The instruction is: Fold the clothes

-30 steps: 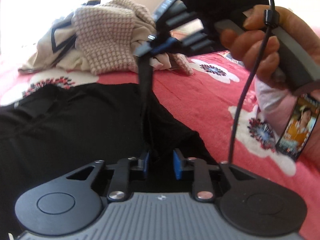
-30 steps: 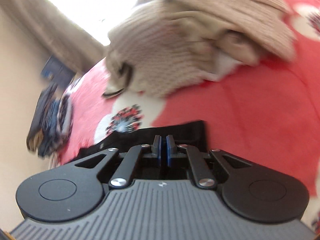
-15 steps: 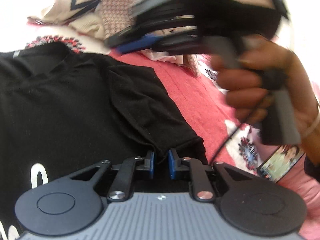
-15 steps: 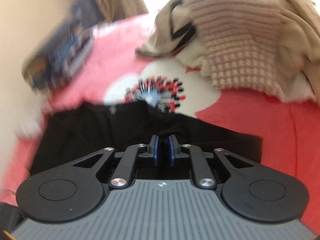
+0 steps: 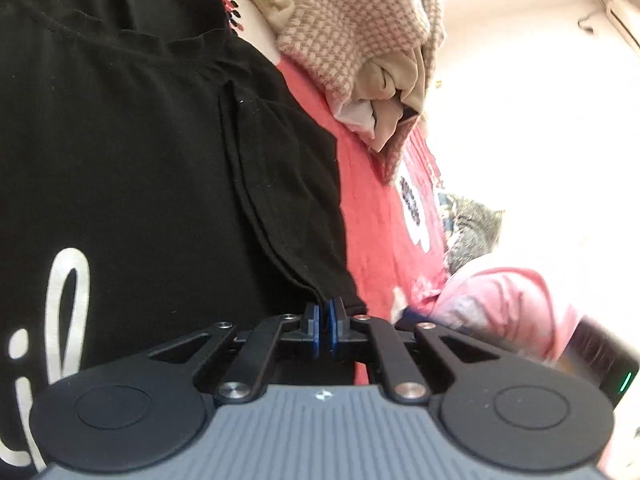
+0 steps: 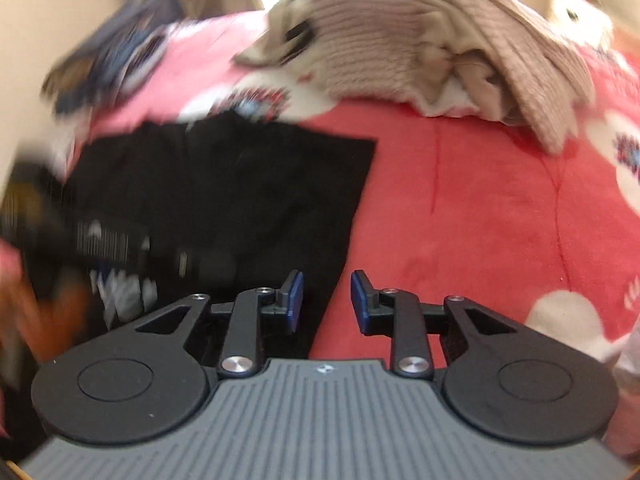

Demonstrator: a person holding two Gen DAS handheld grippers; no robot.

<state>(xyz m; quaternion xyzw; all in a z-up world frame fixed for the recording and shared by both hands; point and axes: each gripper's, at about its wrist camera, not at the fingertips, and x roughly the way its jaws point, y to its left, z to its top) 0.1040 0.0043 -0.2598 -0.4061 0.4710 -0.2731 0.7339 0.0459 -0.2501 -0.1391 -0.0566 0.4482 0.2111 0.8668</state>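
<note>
A black T-shirt (image 5: 132, 168) with white lettering lies spread on the red bedspread, its sleeve folded in along the right side. My left gripper (image 5: 328, 330) is shut on the shirt's folded side edge, just below the sleeve. In the right wrist view the same black T-shirt (image 6: 224, 196) lies left of centre, blurred. My right gripper (image 6: 326, 306) stands open just above the shirt's right edge, nothing between its fingers. The other gripper shows as a dark blur at the left of that view.
A heap of beige and checked knit clothes (image 5: 360, 36) sits at the head of the red flowered bedspread (image 6: 480, 208). A pink sleeve (image 5: 504, 304) shows at the right. Dark blue items (image 6: 120, 52) lie by the wall at the left.
My right gripper has let go of the shirt and opened, pulling back to its right edge. My left gripper has closed fully on the folded edge and swung right.
</note>
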